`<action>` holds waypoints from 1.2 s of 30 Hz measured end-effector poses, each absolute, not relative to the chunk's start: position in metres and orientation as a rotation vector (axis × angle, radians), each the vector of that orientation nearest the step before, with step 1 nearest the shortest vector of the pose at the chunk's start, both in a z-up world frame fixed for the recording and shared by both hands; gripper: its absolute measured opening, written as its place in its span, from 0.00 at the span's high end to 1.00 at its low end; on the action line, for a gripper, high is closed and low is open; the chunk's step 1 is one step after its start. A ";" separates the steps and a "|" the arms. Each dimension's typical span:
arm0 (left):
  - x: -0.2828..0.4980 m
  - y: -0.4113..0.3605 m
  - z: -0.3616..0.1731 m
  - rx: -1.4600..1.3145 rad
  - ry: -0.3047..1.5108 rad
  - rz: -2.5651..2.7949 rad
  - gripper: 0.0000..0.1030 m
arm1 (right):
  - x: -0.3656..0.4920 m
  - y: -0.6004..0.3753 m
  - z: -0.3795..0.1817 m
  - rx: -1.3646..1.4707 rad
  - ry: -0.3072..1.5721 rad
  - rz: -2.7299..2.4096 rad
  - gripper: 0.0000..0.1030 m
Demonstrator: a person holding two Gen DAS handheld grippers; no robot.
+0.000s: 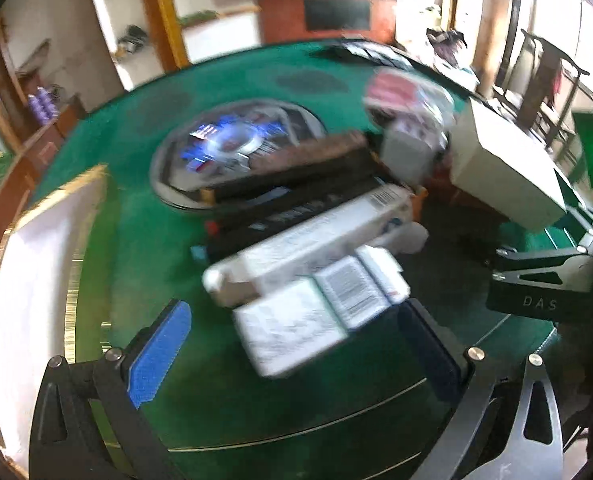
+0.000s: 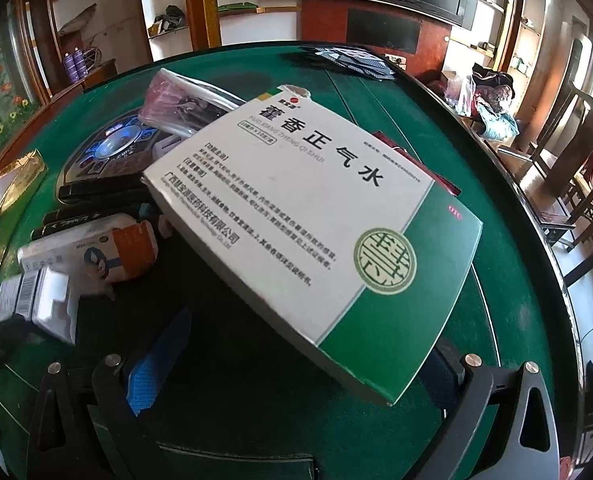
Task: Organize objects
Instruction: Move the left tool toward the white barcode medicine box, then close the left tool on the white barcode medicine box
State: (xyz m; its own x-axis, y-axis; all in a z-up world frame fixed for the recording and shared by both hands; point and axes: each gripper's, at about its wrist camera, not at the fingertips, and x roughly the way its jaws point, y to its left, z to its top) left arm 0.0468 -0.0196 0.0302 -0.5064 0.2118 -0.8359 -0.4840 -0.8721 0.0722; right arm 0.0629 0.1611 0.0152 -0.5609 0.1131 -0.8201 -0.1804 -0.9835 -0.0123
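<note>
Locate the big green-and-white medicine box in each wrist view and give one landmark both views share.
Left wrist: the green-and-white medicine box sits right of centre, seen as a plain pale box, tilted.
Right wrist: it fills the centre, printed face up, between the open fingers.
Shared landmark: the blue-lit round panel in the green table.

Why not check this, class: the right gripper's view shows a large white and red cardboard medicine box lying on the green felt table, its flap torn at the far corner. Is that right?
Not quite. The large cardboard medicine box is white and green, not red: a green band runs along its near end, as the right wrist view shows. It does lie over the green felt table, with its flap torn at the far corner.
</note>
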 end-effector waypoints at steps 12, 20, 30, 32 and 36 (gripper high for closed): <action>0.092 -0.004 0.019 -1.245 0.417 2.188 0.06 | 0.064 0.160 0.015 -1.376 0.104 2.631 0.00; 0.075 -0.005 0.009 -1.358 0.372 2.223 0.04 | 0.062 0.162 0.015 -1.395 0.093 2.639 0.00; 0.074 0.002 0.005 -1.338 0.401 2.263 0.00 | 0.120 0.155 0.092 -1.055 0.066 2.737 0.00; 0.071 0.002 0.007 -1.348 0.393 2.261 0.00 | 0.128 0.145 0.094 -1.054 0.064 2.785 0.00; 0.063 -0.002 0.011 -1.370 0.337 2.218 0.00 | 0.142 0.141 0.084 -1.043 0.121 2.812 0.00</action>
